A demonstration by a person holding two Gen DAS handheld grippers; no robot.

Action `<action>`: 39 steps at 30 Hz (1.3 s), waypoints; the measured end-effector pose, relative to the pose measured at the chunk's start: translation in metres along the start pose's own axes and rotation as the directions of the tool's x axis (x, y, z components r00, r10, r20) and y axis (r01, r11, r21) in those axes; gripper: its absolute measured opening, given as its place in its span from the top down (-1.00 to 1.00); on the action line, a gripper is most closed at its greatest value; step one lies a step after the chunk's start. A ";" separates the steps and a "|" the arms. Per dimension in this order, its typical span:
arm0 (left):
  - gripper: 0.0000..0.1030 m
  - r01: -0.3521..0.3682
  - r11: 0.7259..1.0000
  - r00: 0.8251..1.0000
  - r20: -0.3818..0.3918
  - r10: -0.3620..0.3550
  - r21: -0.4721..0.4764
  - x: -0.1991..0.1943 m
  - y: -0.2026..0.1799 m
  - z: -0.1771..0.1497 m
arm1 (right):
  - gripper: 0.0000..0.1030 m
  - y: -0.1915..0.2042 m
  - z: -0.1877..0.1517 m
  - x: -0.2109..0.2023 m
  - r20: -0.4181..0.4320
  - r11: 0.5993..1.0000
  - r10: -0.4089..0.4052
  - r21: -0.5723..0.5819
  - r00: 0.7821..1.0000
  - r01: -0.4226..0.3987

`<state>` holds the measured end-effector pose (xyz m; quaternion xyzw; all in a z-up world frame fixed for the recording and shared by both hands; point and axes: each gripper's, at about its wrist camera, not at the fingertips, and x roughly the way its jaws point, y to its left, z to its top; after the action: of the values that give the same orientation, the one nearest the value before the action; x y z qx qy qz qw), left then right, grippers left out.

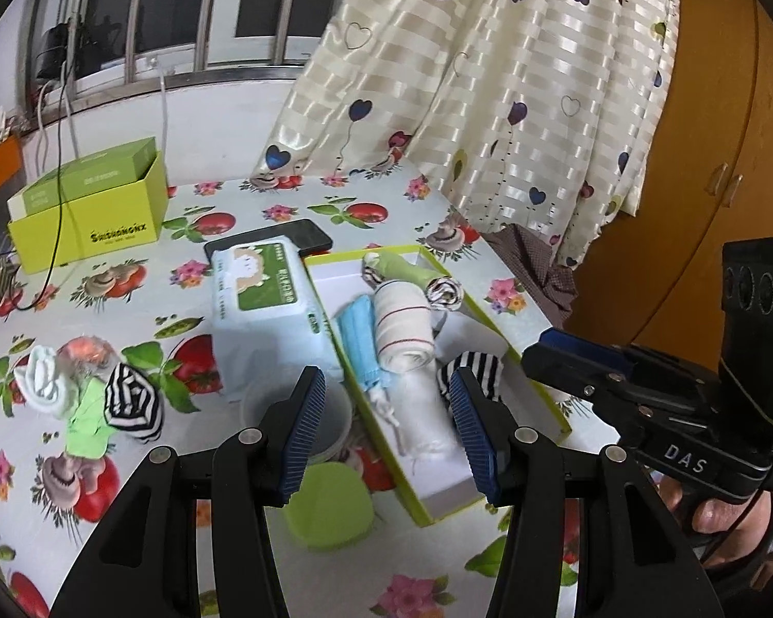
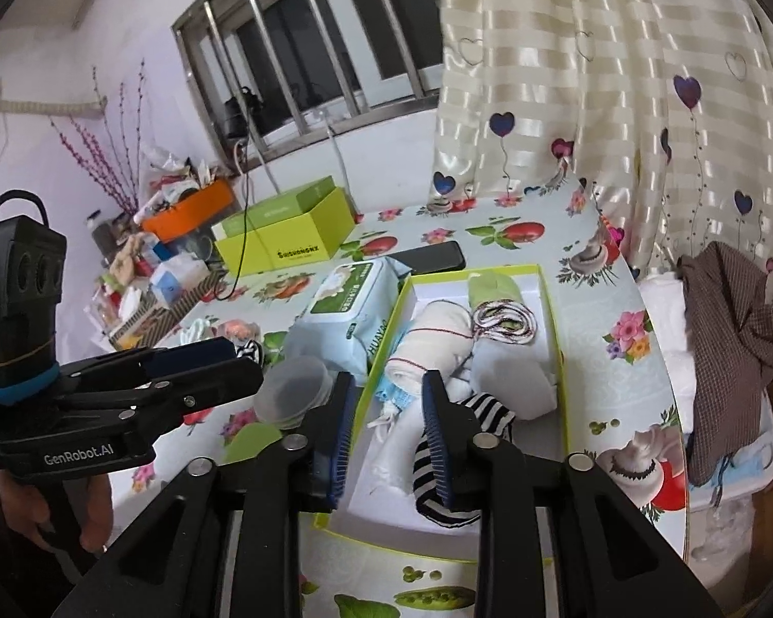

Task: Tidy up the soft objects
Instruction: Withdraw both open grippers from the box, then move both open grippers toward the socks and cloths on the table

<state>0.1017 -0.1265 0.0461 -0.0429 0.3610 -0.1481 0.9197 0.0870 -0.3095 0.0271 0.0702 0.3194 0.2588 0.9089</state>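
A shallow green-rimmed box (image 1: 453,504) (image 2: 551,329) holds a rolled cream cloth with red stripes (image 1: 404,329), a blue mask (image 1: 360,340), a white cloth (image 1: 427,412) and other rolled socks. A black-and-white striped sock (image 2: 489,412) lies in its near end. My right gripper (image 2: 389,432) hovers open over that end; the sock runs under its right finger and only white cloth shows in the gap. My left gripper (image 1: 389,427) is open above the box's left rim, holding nothing. Loose striped (image 1: 131,401), white (image 1: 41,378) and green (image 1: 87,422) socks lie on the table to the left.
A wet-wipes pack (image 1: 263,309) lies against the box's left side, with a black phone (image 1: 283,237) behind it. A translucent cup (image 1: 330,422) and a green lid (image 1: 330,510) sit under my left gripper. A lime carton (image 1: 87,216) stands at the back left. A curtain hangs at the back right.
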 end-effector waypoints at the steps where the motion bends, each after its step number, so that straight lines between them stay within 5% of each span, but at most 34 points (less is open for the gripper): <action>1: -0.01 -0.002 1.000 1.000 0.002 0.002 -0.004 -0.001 0.001 -0.001 | 0.09 0.003 0.000 0.000 -0.002 1.000 0.004 -0.010 1.000 -0.004; 15: -0.01 -0.039 0.998 0.999 0.036 0.041 -0.049 -0.025 0.028 -0.020 | -0.19 0.023 -0.007 0.007 -0.045 0.996 -0.056 -0.069 0.997 0.053; 25: -0.01 -0.029 0.998 0.999 0.041 0.031 -0.052 -0.034 0.032 -0.029 | -0.19 0.031 -0.014 0.010 -0.095 0.990 -0.119 -0.086 0.988 0.111; 39: -0.01 0.010 1.000 0.999 0.044 -0.009 -0.028 -0.047 0.025 -0.049 | -0.19 0.046 -0.018 0.002 -0.089 0.989 -0.101 -0.121 0.991 0.090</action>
<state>0.0418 -0.0874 0.0356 -0.0609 0.3428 -0.1464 0.9259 0.0573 -0.2693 0.0251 -0.0108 0.3495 0.2362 0.9066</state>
